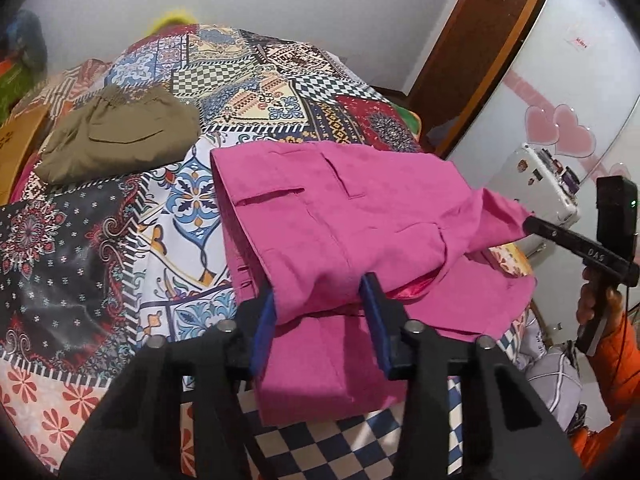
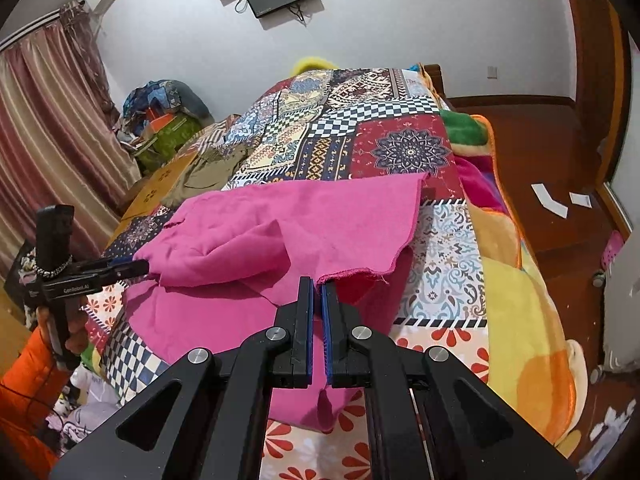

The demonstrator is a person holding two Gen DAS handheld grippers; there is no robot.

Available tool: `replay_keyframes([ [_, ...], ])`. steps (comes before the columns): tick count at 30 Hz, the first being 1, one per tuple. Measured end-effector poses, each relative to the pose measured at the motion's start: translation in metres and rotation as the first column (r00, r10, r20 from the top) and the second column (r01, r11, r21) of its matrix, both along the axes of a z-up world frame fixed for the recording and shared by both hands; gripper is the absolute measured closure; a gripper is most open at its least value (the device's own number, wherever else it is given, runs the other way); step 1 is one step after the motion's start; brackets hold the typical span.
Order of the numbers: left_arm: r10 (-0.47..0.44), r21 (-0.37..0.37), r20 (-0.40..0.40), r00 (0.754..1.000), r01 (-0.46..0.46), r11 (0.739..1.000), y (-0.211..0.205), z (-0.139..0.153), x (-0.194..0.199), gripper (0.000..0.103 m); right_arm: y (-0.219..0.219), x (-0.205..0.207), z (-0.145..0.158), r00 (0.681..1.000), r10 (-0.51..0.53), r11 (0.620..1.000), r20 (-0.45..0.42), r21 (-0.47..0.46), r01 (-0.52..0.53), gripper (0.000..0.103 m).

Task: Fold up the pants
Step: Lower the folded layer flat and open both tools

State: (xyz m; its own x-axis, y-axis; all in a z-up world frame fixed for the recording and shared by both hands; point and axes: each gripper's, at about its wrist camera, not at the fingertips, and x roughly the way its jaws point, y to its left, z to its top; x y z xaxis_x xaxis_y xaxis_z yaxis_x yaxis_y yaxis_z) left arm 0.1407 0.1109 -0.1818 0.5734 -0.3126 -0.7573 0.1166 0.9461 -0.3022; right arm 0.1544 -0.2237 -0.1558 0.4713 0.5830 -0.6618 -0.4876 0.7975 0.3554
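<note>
The pink pants (image 1: 340, 216) lie partly folded on the patchwork bedspread (image 1: 192, 208), waistband end to the left. My left gripper (image 1: 322, 292) has its blue-padded fingers wide apart with a thick fold of the pink cloth between them. My right gripper (image 2: 318, 284) is shut on a raw hem edge of the pink pants (image 2: 280, 224) and holds it a little above the bed. The right gripper also shows in the left wrist view (image 1: 532, 222), pinching a corner of the cloth. The left gripper shows in the right wrist view (image 2: 144, 268) at the pants' left edge.
Folded olive-green pants (image 1: 120, 136) lie on the bed at the far left. A yellow and orange blanket (image 2: 520, 280) hangs over the bed's right side. Cardboard (image 2: 160, 184) and clutter (image 2: 168, 120) sit beside the bed near curtains (image 2: 48, 128). A wooden floor (image 2: 540, 152) is to the right.
</note>
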Motion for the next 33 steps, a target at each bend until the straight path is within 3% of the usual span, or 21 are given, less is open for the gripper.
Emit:
replay_keyframes([
  [4, -0.003, -0.026, 0.013, 1.0, 0.003, 1.0, -0.002, 0.005, 0.0, 0.082, -0.002, -0.001, 0.002, 1.0, -0.005, 1.0, 0.009, 0.0, 0.005, 0.099],
  [9, 0.001, -0.021, 0.048, 0.999, 0.0, 1.0, -0.006, 0.02, -0.003, 0.087, -0.003, -0.003, 0.011, 0.999, -0.01, 1.0, 0.044, -0.003, 0.01, 0.099],
  [18, -0.017, 0.013, 0.09, 0.996, 0.016, 1.0, -0.007, 0.051, -0.021, 0.088, -0.01, -0.019, 0.026, 0.997, -0.002, 1.0, 0.074, 0.013, 0.001, 0.099],
  [33, 0.006, 0.001, 0.029, 1.0, -0.006, 1.0, 0.004, 0.032, -0.045, 0.088, -0.007, -0.037, 0.005, 0.999, 0.044, 0.998, 0.009, -0.054, -0.044, 0.099],
])
